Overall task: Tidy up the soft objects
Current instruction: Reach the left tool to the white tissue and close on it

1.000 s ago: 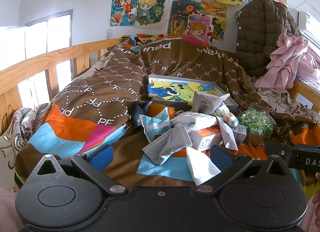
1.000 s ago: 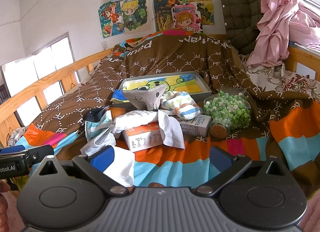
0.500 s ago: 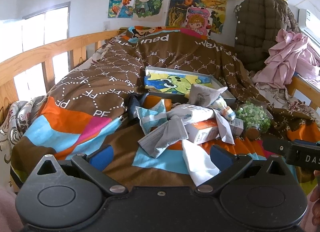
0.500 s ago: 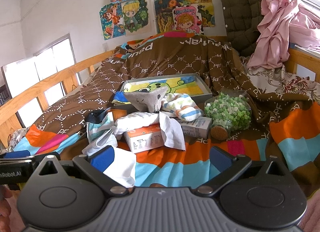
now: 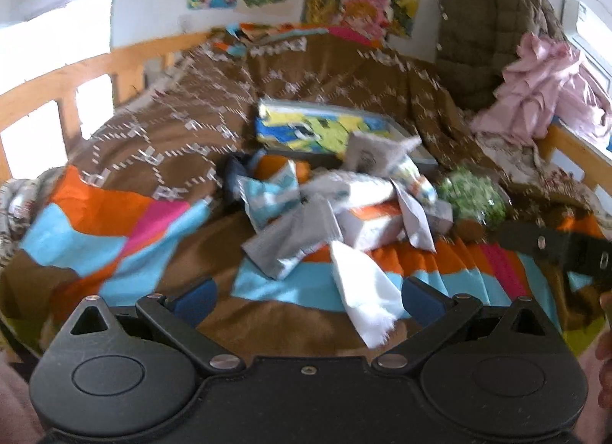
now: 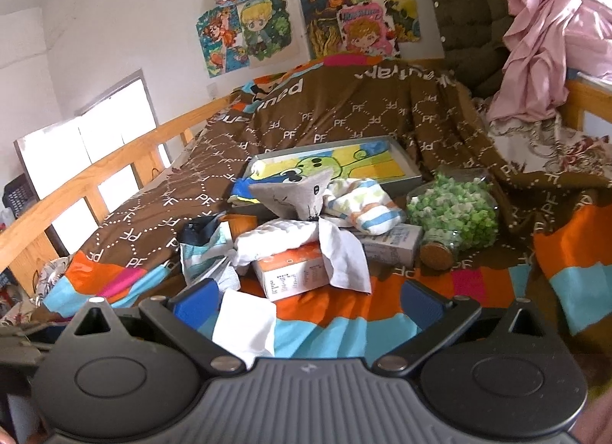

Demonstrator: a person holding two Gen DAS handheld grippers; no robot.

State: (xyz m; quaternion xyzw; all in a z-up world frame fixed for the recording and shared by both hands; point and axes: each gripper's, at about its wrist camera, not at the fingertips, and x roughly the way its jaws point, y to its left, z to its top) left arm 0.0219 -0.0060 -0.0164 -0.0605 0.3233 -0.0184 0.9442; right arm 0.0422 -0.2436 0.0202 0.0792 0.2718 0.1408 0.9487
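Observation:
A heap of soft things lies on the quilt: a white tissue point(image 5: 363, 291) point(image 6: 244, 321) nearest me, a grey face mask point(image 5: 294, 237), a teal striped cloth point(image 5: 267, 195) point(image 6: 202, 252), a white cloth point(image 6: 306, 237) draped over an orange box point(image 6: 294, 272), a grey plush point(image 6: 294, 195) and a striped sock point(image 6: 363, 207). My left gripper point(image 5: 306, 298) is open and empty in front of the tissue. My right gripper point(image 6: 310, 300) is open and empty, the tissue by its left finger. The left wrist view is blurred.
A shallow grey tray with a cartoon picture point(image 6: 405, 168) sits behind the heap. A jar of green paper stars point(image 6: 455, 210) lies at the right, next to a small carton point(image 6: 390, 249). A wooden rail point(image 6: 95, 168) bounds the left. Pink clothes point(image 6: 543, 42) hang at the right.
Both grippers have drawn back and risen a little, so the heap looks smaller and farther. The left wrist view is now blurred by motion. Nothing on the bed has moved.

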